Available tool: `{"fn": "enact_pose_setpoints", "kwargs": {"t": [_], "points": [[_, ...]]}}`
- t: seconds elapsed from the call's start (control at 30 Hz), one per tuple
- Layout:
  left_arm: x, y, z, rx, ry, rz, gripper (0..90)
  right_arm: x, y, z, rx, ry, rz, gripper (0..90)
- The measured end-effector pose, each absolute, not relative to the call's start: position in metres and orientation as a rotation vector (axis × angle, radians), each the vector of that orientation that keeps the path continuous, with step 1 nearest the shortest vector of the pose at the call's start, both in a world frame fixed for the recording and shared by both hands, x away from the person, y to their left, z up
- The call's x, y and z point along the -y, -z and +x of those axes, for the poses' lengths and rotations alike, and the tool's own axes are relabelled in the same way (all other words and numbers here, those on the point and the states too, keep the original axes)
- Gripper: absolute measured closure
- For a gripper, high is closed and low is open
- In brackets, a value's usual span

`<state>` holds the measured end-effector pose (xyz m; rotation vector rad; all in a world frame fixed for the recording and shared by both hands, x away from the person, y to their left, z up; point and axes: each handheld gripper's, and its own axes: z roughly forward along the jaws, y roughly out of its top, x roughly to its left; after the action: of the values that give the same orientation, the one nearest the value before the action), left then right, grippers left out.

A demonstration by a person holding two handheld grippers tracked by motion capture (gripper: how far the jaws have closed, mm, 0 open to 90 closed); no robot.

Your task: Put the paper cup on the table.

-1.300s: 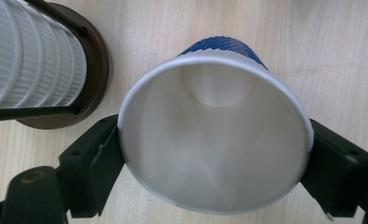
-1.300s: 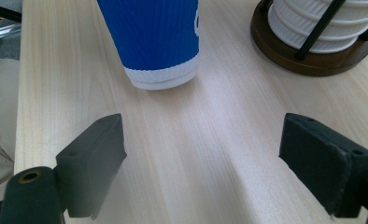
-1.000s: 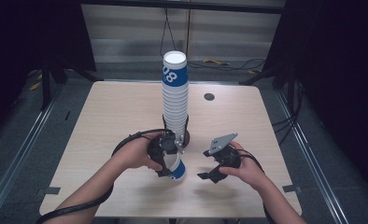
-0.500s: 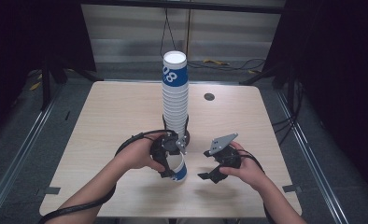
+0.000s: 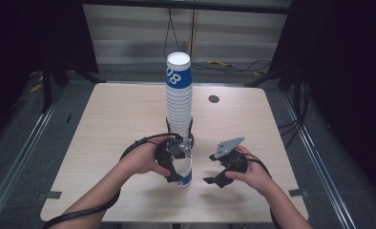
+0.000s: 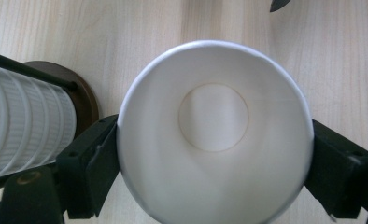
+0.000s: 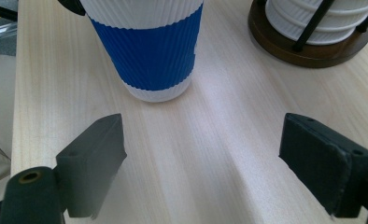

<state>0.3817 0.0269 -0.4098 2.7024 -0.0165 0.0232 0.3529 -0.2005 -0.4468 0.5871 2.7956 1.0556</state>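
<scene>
A single white ribbed paper cup (image 5: 184, 172) with a blue band is upright, and my left gripper (image 5: 180, 170) is shut on it near its rim. In the left gripper view I look into the cup's open mouth (image 6: 215, 135), with a black jaw pressed to each side. The cup's base (image 7: 159, 93) sits at or just above the tabletop; I cannot tell which. A tall stack of the same cups (image 5: 179, 95) stands in a wire holder on a brown base (image 7: 308, 49) just behind. My right gripper (image 5: 215, 174) is open to the cup's right, a short way off, with nothing between its jaws (image 7: 219, 168).
The light wooden table (image 5: 114, 119) has a small dark round disc (image 5: 214, 99) at the back right. Cables trail from both grippers. The holder's black wires (image 6: 28, 70) and brown base (image 6: 81, 95) are close beside the held cup.
My left gripper has shifted the held cup slightly toward the table's front and a little lower. The right gripper has stayed where it was, still open.
</scene>
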Motion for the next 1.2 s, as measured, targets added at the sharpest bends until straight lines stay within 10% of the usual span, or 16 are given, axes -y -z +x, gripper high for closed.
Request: {"fn": "enact_pose_setpoints", "kwargs": {"t": [1.2], "points": [[-0.087, 0.447, 0.380, -0.180, 0.084, 2.482, 13.1, 0.215, 0.453, 0.343, -2.765, -1.083, 0.646, 13.7]]}}
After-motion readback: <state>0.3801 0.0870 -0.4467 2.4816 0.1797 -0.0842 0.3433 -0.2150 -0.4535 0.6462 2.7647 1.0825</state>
